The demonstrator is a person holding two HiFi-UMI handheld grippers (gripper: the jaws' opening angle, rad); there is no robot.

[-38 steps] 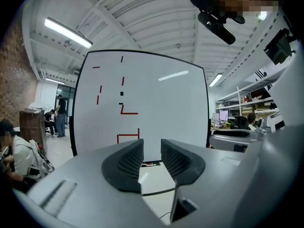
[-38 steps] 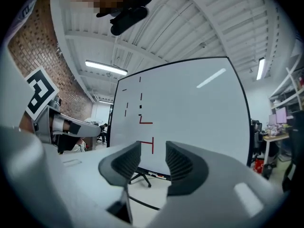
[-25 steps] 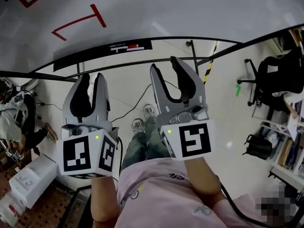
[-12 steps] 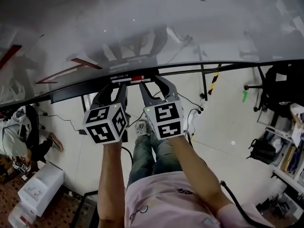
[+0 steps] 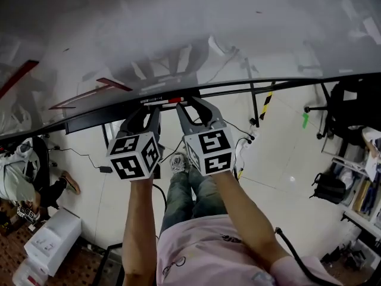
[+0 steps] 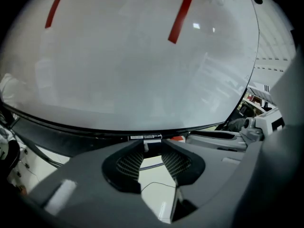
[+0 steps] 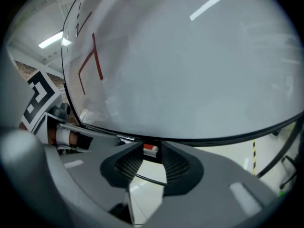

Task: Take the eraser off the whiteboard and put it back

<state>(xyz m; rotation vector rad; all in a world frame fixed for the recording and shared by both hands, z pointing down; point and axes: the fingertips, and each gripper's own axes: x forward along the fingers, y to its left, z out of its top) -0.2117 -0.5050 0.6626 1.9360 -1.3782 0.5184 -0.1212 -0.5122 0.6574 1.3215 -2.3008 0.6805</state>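
L-tool [image 5: 146, 113], R-tool [image 5: 191, 105] lower, narrower, by glossy whiteboard [image 5: 208, 28]

Tally for you: two grippers, the left gripper [image 5: 147, 109] and the right gripper [image 5: 190, 103]. There is one whiteboard [image 5: 196, 34] carrying two red marks in your head view, a left-edge red stroke [image 5: 18, 79] and an angled red mark [image 5: 113, 84], and one black bar [image 5: 89, 119] with one label [image 5: 161, 100] along the board's lower edge. On the floor you can count one office chair [image 5: 351, 115], one backpack [image 5: 324, 186], one striped post [image 5: 267, 100], and two white boxes, the upper white box [image 5: 55, 231] and the lower white box [image 5: 27, 273].
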